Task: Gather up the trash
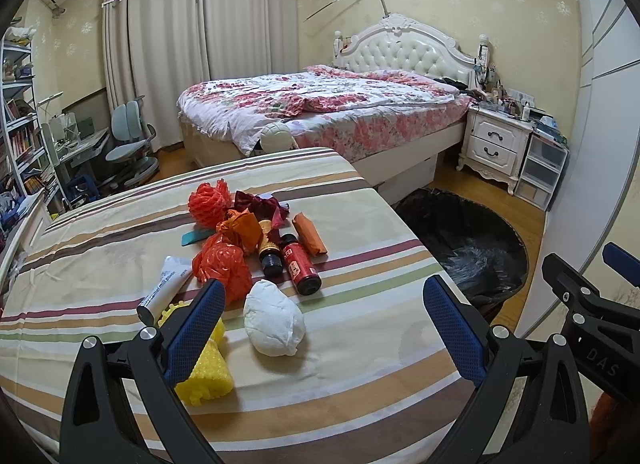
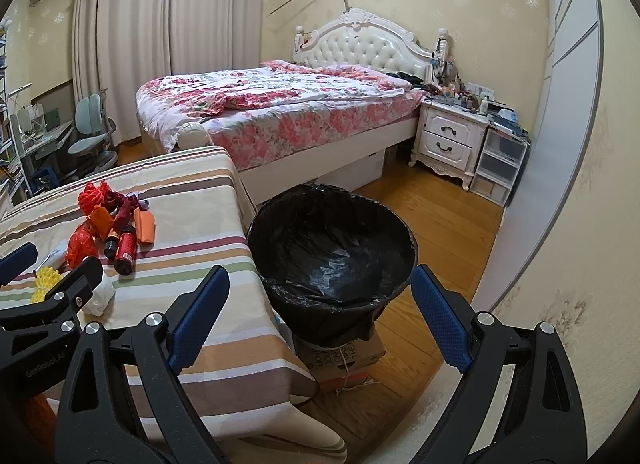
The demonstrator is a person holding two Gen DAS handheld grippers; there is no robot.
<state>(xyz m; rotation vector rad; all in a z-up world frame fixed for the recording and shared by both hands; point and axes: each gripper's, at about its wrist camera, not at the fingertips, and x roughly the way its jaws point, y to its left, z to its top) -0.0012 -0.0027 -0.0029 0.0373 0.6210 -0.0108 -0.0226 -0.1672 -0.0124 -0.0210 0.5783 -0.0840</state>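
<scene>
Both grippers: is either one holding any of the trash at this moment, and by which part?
Nothing is held. The left gripper is open above the white paper wad; the right gripper is open near the black-lined bin.

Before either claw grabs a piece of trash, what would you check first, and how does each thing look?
1. Left claw open: ok.
2. Right claw open and empty: ok.
3. White paper wad lies free between the left claw's fingers: ok.
4. Black-lined trash bin open, beside the striped table: ok.
5. Bin holds room: ok, looks empty.
6. Bin steady on its cardboard box: cannot tell.
</scene>
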